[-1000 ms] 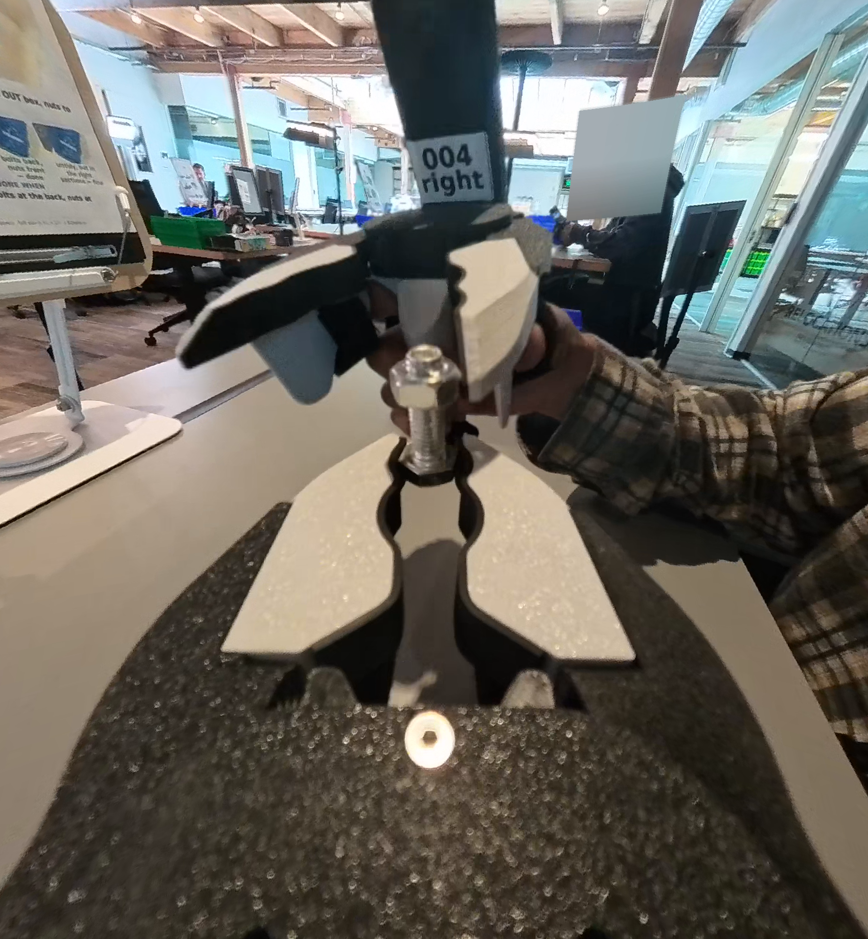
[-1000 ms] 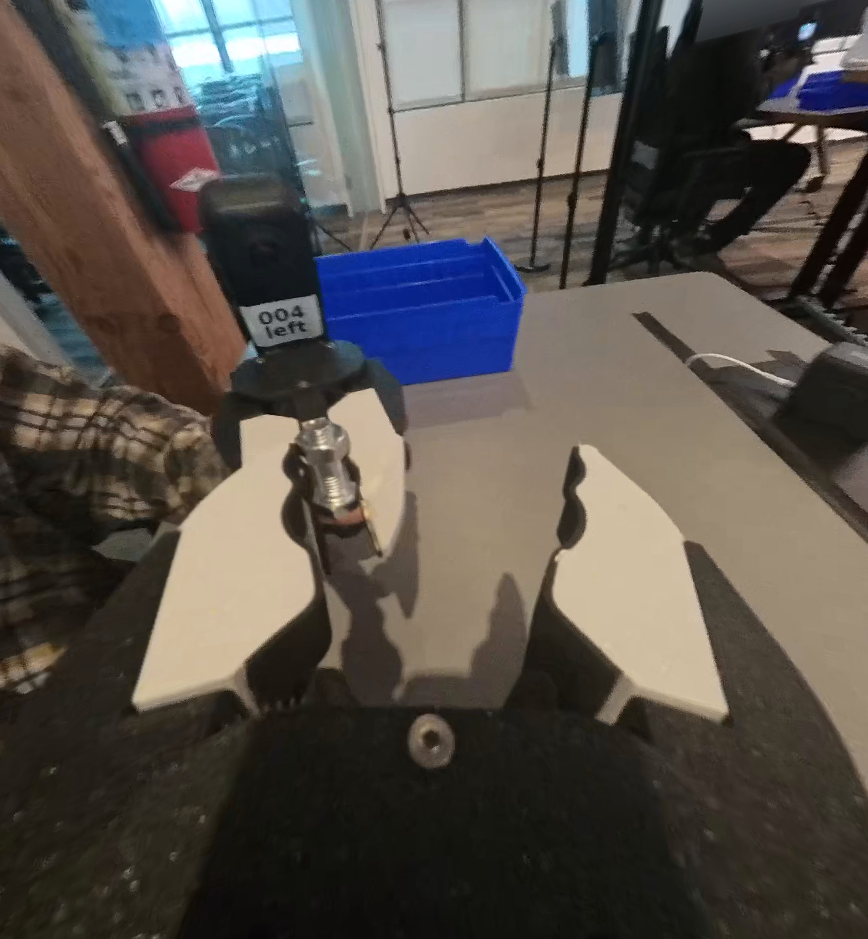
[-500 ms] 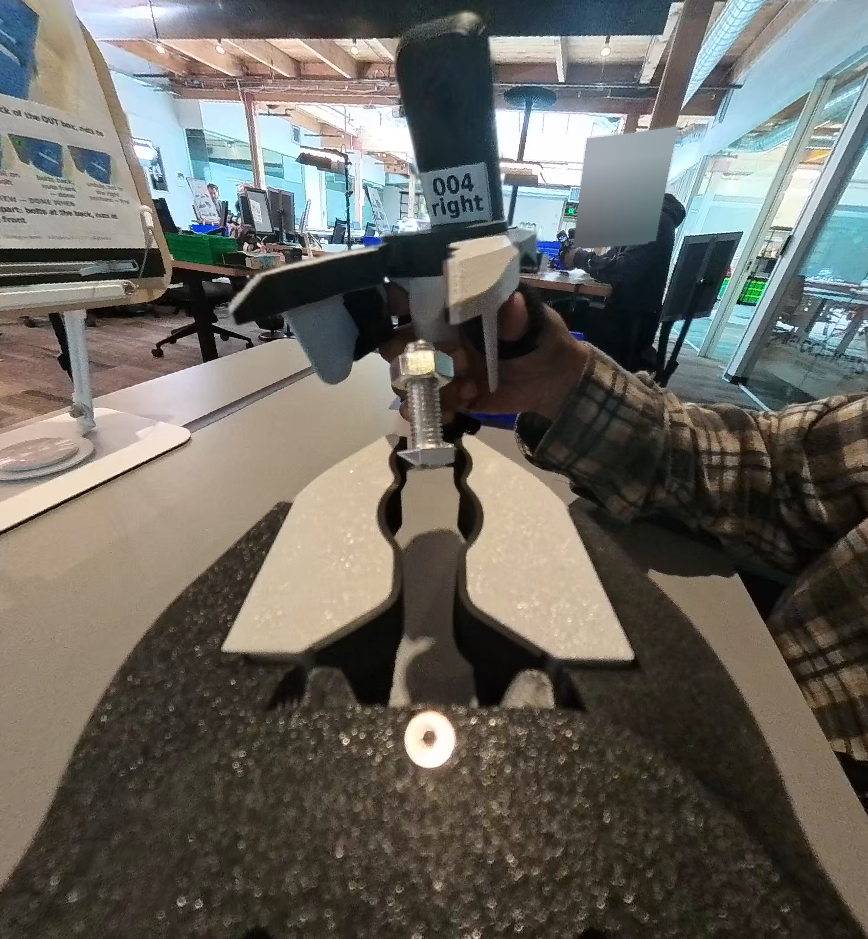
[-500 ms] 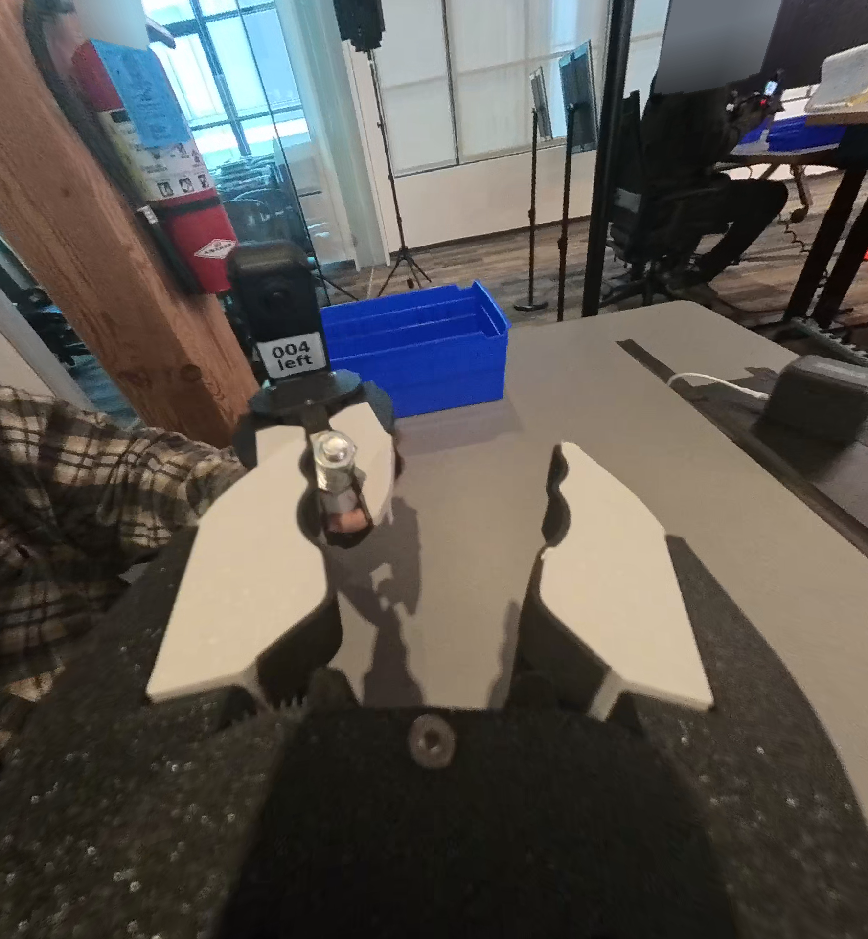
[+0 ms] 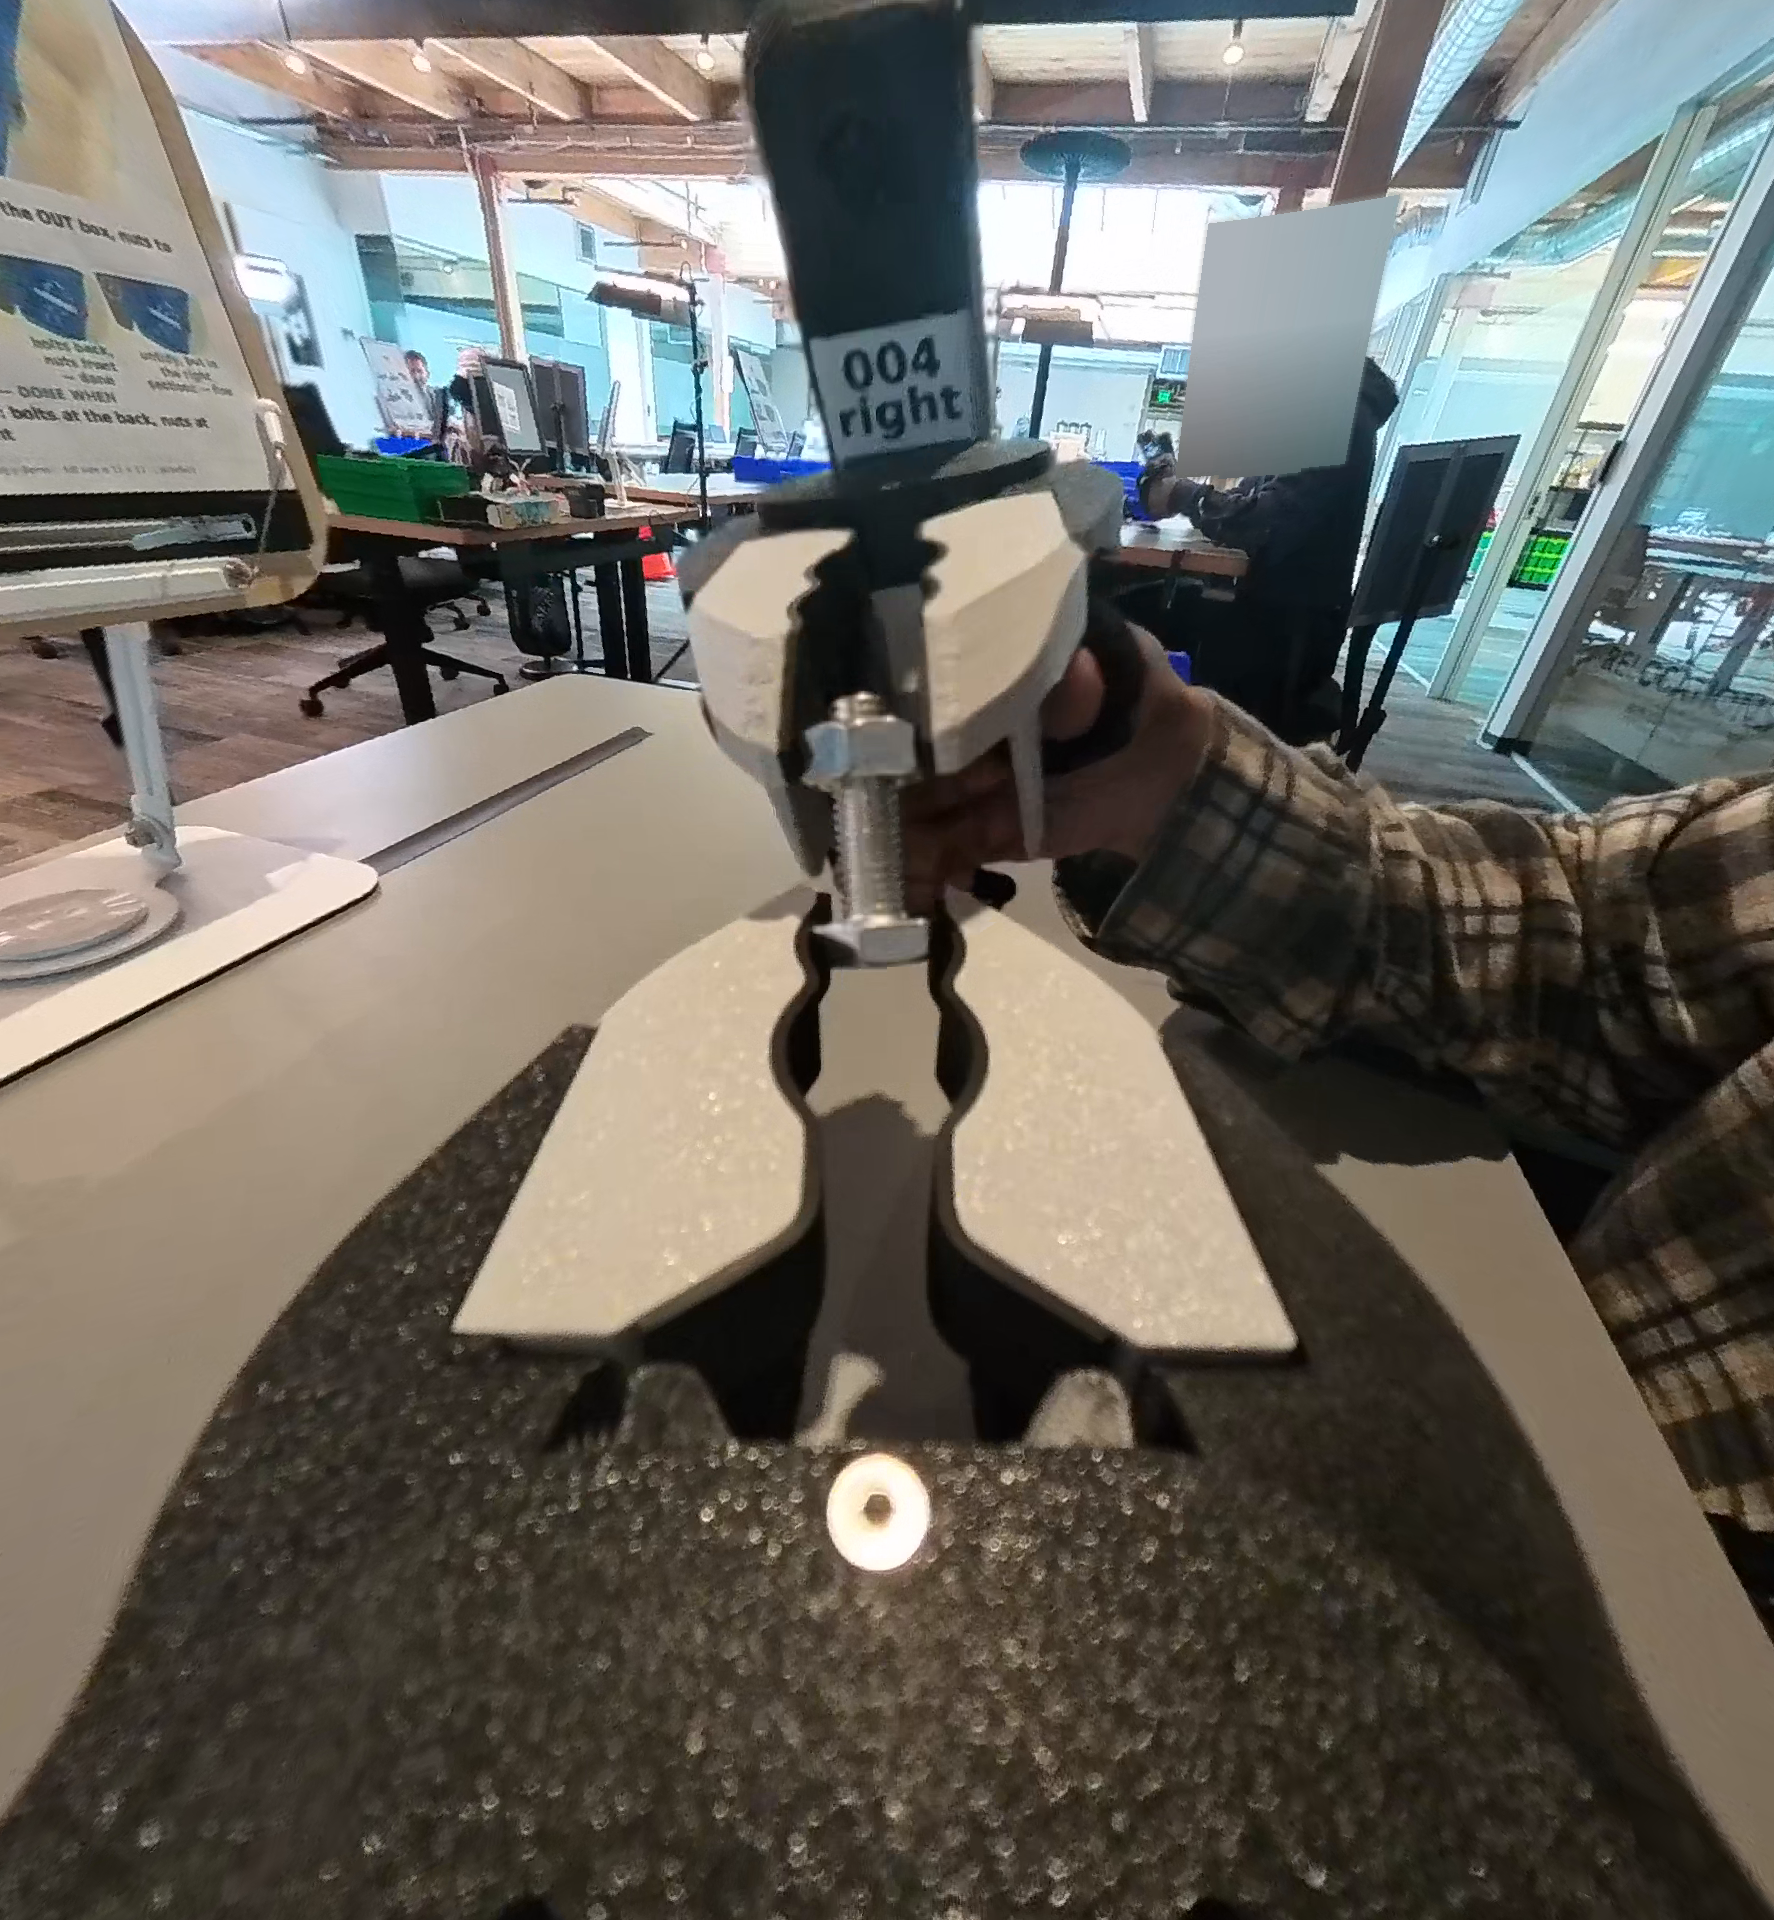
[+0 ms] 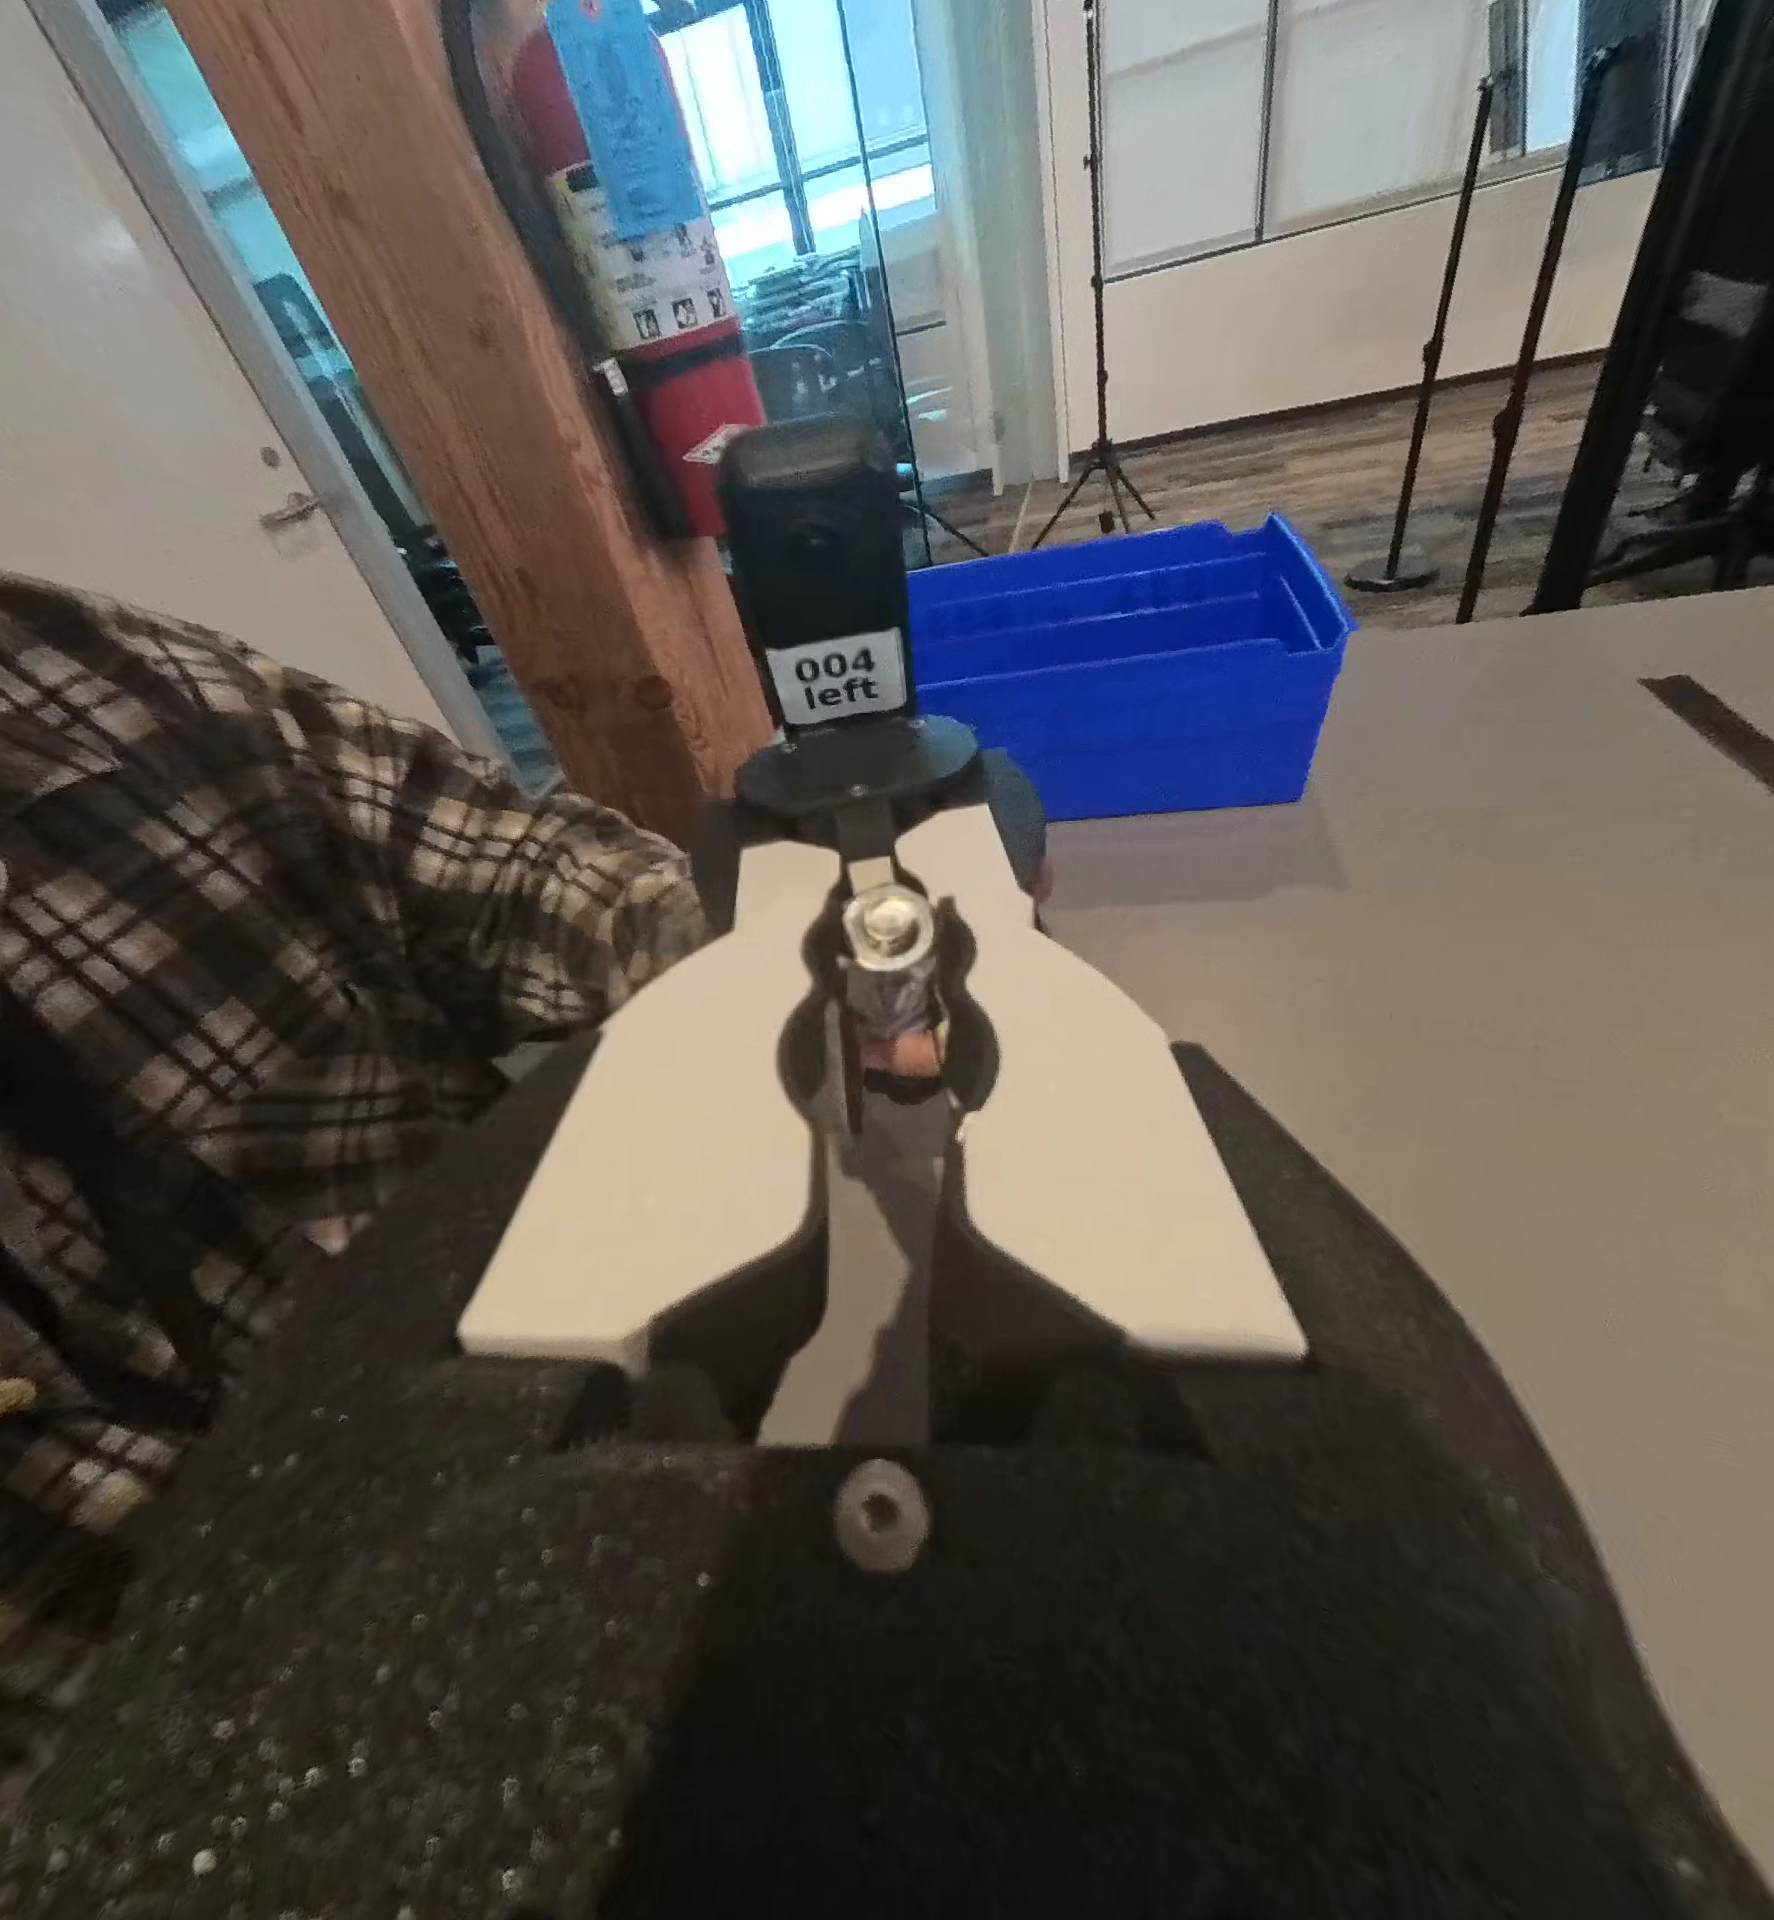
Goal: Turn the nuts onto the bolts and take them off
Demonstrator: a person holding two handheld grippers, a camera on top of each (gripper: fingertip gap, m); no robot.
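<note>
A silver bolt (image 5: 867, 842) stands upright with its hex head (image 5: 878, 940) clamped between the tips of my left gripper (image 5: 875, 935), which is shut on it above the grey table. A silver nut (image 5: 859, 753) sits near the top of the thread. My right gripper (image 5: 883, 769) reaches in from the far side, and its white fingers are shut around the nut. In the right wrist view the right gripper (image 6: 888, 935) holds the nut (image 6: 885, 928) at its tips. The bolt end shows in the nut's middle, and the left gripper's fingers (image 6: 976, 883) lie just behind.
A blue bin (image 6: 1122, 675) stands on the grey table (image 6: 1485, 1039) beyond the grippers. A sign board on a white stand (image 5: 135, 894) is at the table's left. A plaid sleeve (image 5: 1434, 935) reaches in from the right. A wooden post (image 6: 447, 416) stands behind. Both grippers' tips are close together, under 4 cm apart.
My right gripper was wide open beside the bolt. It has turned square to the bolt and closed around the nut. My left gripper has kept hold of the bolt head.
</note>
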